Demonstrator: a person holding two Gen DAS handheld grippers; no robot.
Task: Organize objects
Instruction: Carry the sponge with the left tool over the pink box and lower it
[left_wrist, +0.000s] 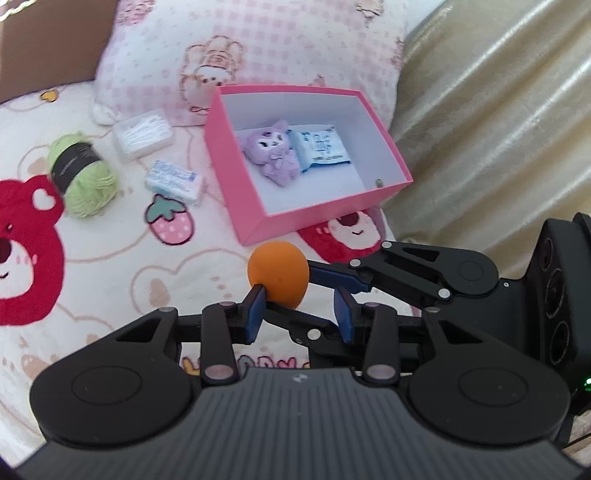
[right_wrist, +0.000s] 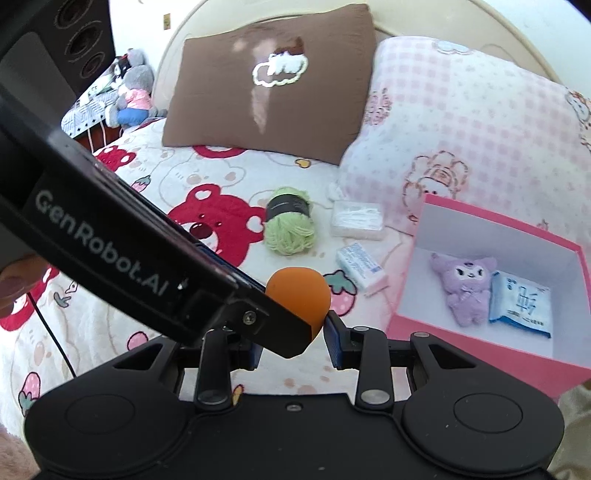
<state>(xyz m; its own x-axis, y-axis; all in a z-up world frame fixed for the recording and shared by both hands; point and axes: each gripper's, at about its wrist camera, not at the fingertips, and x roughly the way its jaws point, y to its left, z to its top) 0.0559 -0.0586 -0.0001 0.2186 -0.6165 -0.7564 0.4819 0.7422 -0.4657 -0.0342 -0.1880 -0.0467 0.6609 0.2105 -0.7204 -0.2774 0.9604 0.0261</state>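
A round orange foam ball (left_wrist: 277, 272) floats above the bear-print bed blanket (left_wrist: 110, 266), pinched by both the left gripper (left_wrist: 300, 314) and the right gripper (right_wrist: 293, 341). The open pink cardboard box (left_wrist: 314, 218) sits at twelve o'clock. Green yarn (left_wrist: 79, 173) lies at ten o'clock.

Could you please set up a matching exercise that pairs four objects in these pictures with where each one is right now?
Things:
1. orange ball
2. purple plush toy
3. green yarn
4. clear plastic box

Places:
A. inside the pink box
B. on the blanket, just in front of the pink checked pillow
C. held up between both tongs
D. on the blanket beside a red bear print

Pairs: 1-C, 2-A, 3-D, 4-B
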